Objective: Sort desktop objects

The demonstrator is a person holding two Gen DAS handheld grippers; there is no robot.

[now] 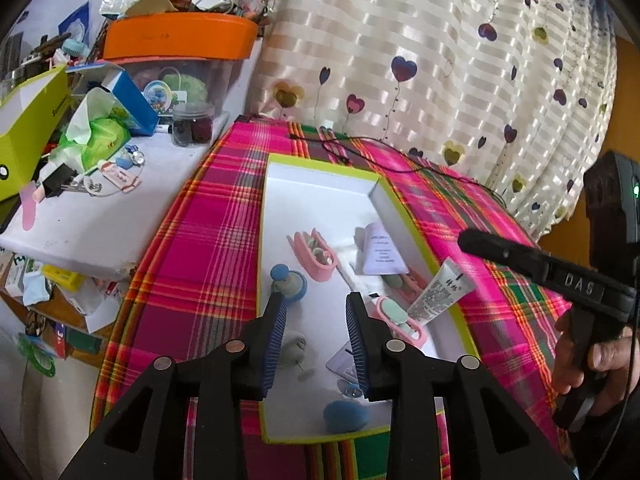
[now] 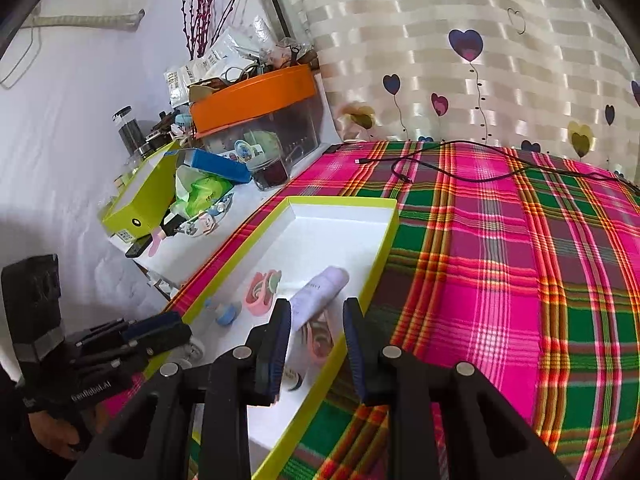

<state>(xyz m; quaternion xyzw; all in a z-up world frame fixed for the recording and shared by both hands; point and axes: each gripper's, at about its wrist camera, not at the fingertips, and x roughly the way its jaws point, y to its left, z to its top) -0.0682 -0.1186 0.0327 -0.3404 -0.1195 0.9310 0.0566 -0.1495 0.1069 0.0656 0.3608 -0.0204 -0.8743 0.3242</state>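
The white squeeze tube (image 1: 440,294) lies tilted across the right wall of the lime-edged white box (image 1: 320,184), its cap end up and out over the plaid cloth (image 1: 208,240), its crimped end down inside among the pink clips (image 1: 316,256). Its long axis runs from near-left to far-right, crossing the wall slantwise. The lilac tube (image 2: 320,292), a blue bottle (image 1: 288,282) and a blue sponge (image 1: 346,416) also lie inside the box. The left gripper (image 1: 316,340) hangs over the box's near half, jaws wide with nothing between them; the white tube sits just right of it. The right gripper (image 2: 316,344) straddles the same wall, jaws also wide and empty, and looks the nearer of the 2. Whether the tube is just dropped or about to be taken, I cannot tell.
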